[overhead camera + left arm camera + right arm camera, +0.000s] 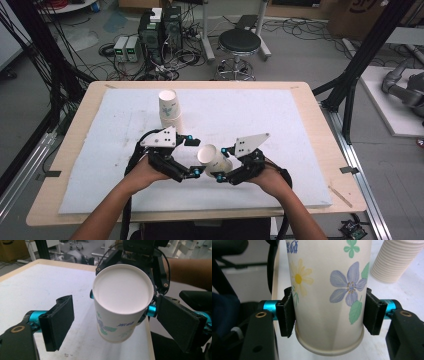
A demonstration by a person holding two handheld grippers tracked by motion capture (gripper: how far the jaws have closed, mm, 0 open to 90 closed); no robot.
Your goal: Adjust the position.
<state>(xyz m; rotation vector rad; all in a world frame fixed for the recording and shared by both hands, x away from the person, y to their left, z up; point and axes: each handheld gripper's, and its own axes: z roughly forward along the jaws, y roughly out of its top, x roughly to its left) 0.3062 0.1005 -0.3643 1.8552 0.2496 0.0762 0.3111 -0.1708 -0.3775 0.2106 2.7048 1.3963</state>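
the right gripper (223, 163) is clamped on a flowered paper cup (214, 158) held tilted above the near middle of the white mat (300, 150), the left gripper (192, 156) stands apart beside its rim, so one cup looks pulled free, with the stack (170, 113) toward the far edge left to separate.

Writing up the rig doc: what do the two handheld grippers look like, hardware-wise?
Both the left gripper and the right gripper have black bodies, each topped by a grey three-cornered plate with small holes. Flat black rectangular fingers sit on cyan metal sleeves, with brass-ringed pivot holes. Black cables trail back along bare forearms; no sleeves visible.
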